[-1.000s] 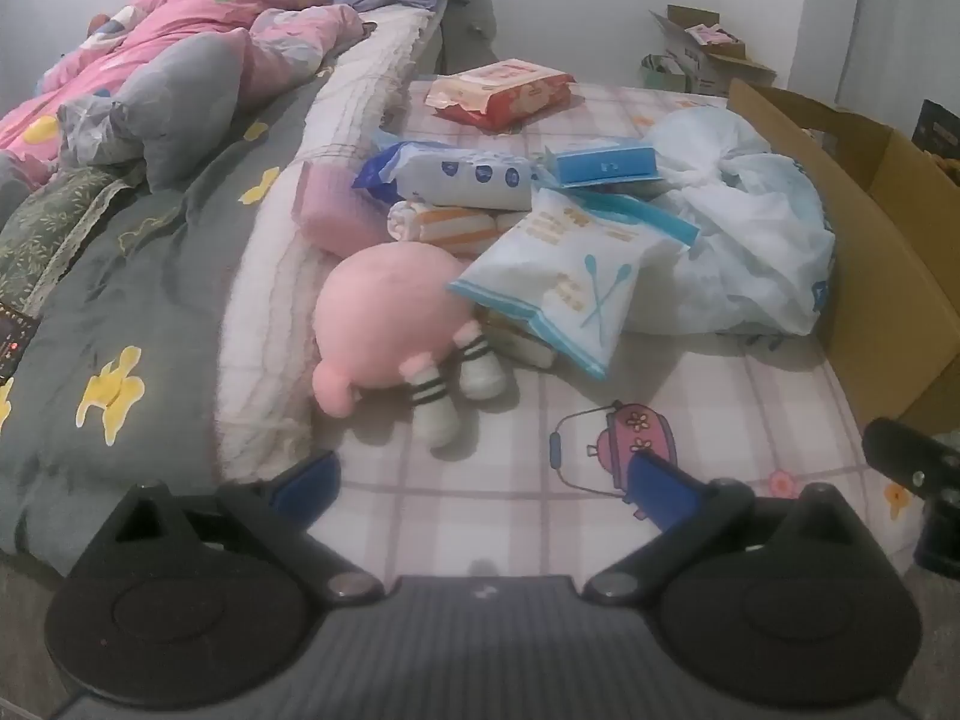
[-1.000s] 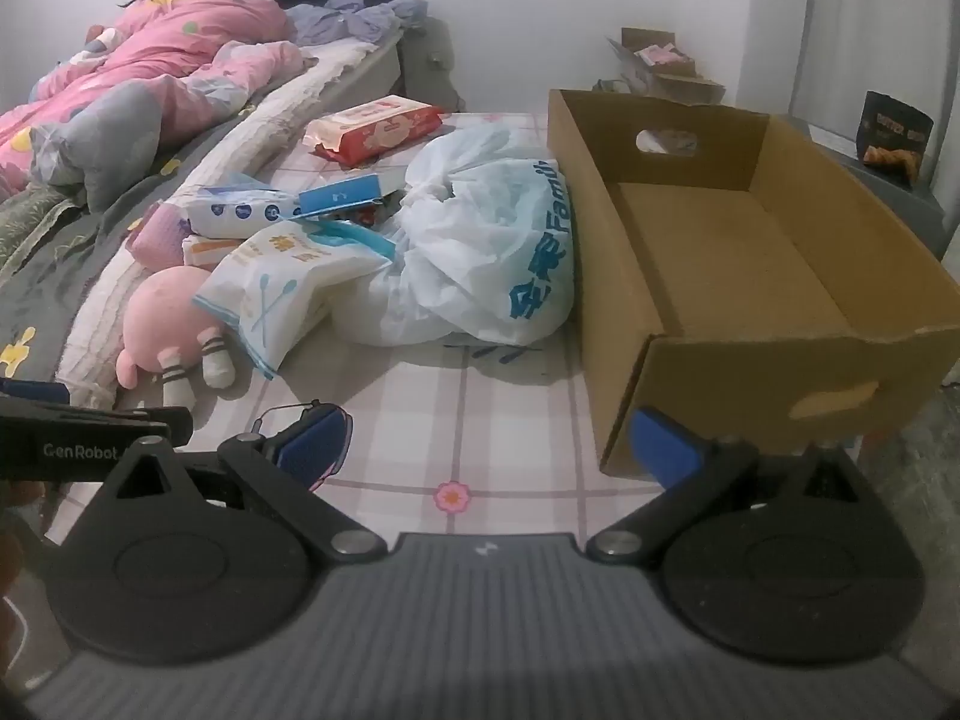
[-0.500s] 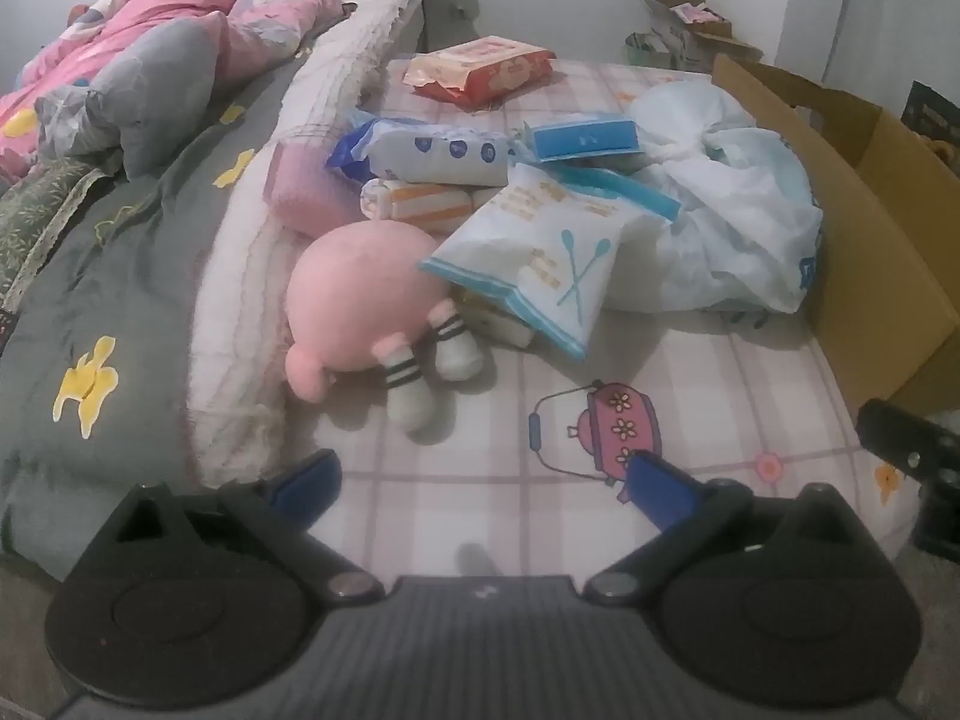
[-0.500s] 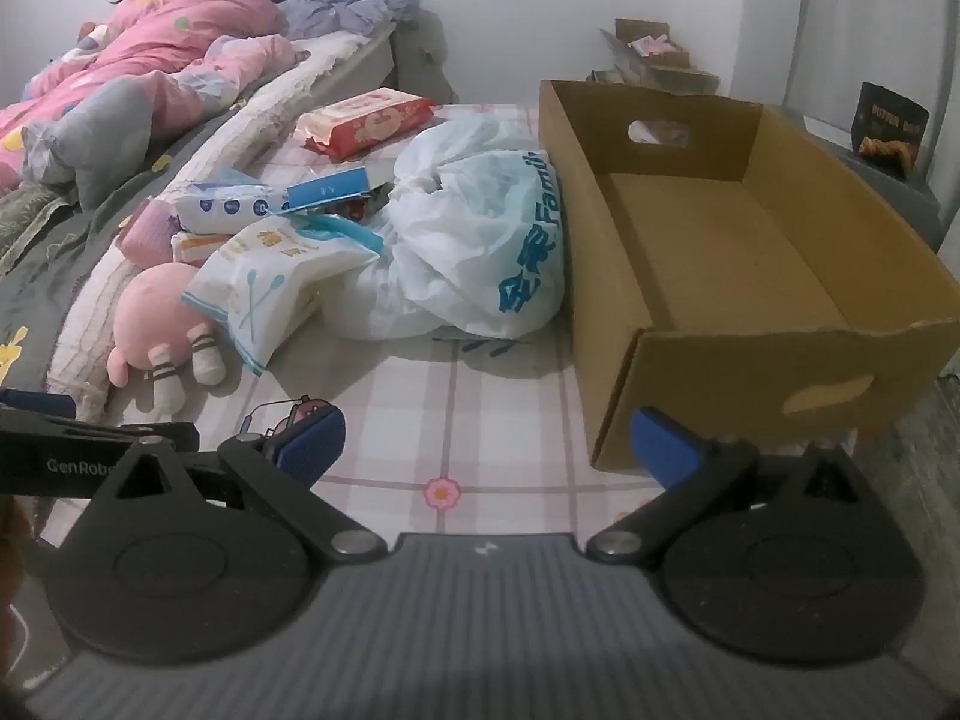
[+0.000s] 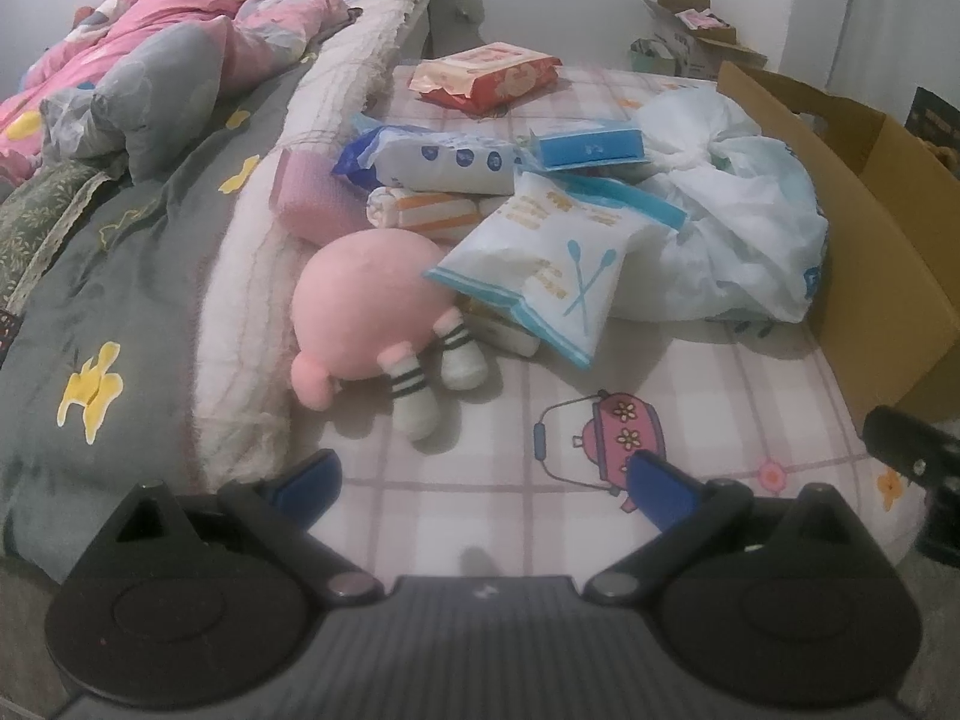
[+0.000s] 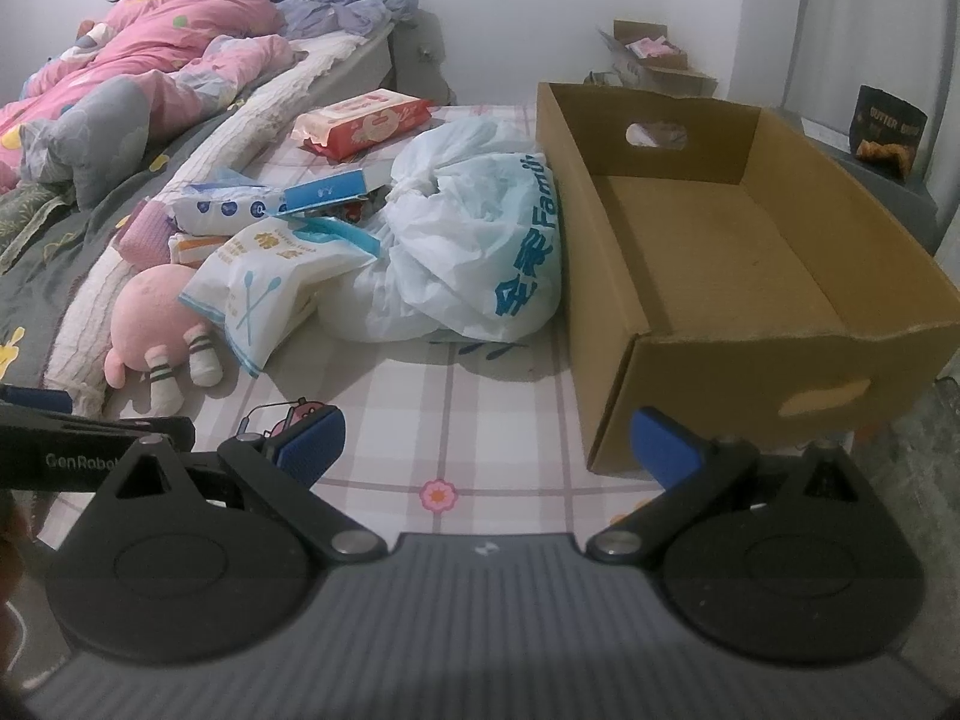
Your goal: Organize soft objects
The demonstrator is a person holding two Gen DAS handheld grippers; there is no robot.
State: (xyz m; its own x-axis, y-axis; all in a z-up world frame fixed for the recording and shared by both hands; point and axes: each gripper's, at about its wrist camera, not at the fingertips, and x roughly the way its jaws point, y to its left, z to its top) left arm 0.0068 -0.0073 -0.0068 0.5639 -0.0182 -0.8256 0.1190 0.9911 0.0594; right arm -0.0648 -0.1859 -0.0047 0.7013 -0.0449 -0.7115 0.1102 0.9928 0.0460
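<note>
Clearly my left claw point(image 5: 480, 477), jaws spread and empty, is nearer the pink plush point(image 5: 372, 312), dead ahead, legs toward me; right claw point(image 6: 486, 438) likewise released

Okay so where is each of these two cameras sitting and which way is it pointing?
Left wrist: on the left gripper, low at the bed's edge, facing the pink plush and packet pile; its blue fingers show, open.
Right wrist: on the right gripper, facing the empty cardboard box; its open fingers and the left gripper's body show.
Shared: plush, white plastic bag, box.
</note>
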